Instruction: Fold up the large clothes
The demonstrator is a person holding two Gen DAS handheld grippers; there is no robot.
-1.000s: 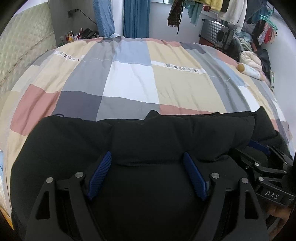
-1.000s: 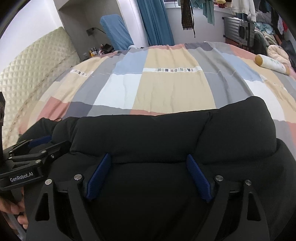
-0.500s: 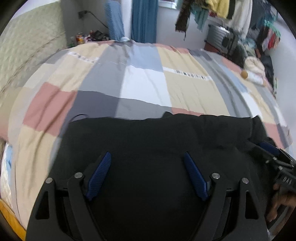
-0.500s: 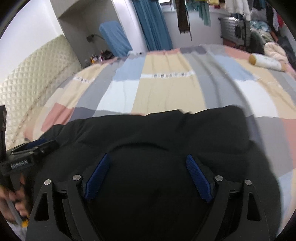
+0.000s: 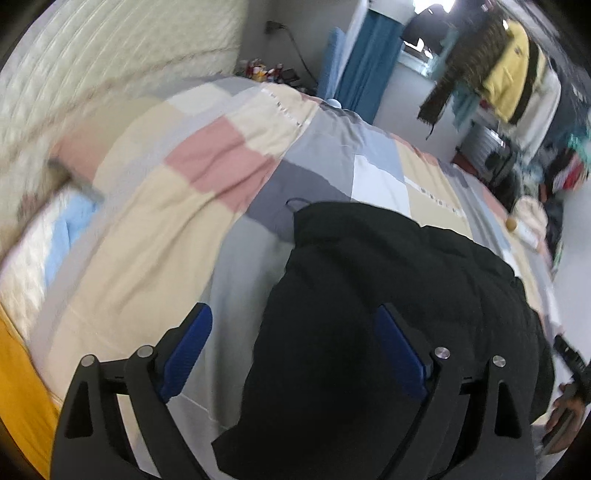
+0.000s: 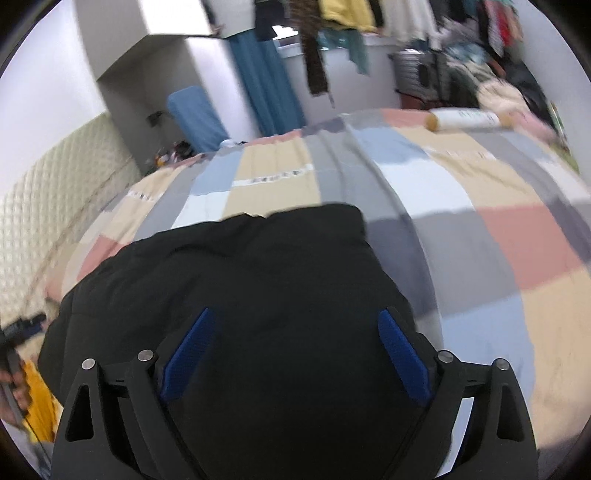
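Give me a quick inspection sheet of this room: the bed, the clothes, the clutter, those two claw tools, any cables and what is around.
Surface: patchwork bedspread, lightly creased.
Job's things: black garment, bunched at the near edge of the bed.
Clutter: white cylinder at the far side of the bed.
Grippers: left gripper and right gripper open, jaws just widened, hovering over the garment, nothing pinched.
Cables: wall plug with cord beside the headboard.
Surroundings: blue curtain, hanging clothes.
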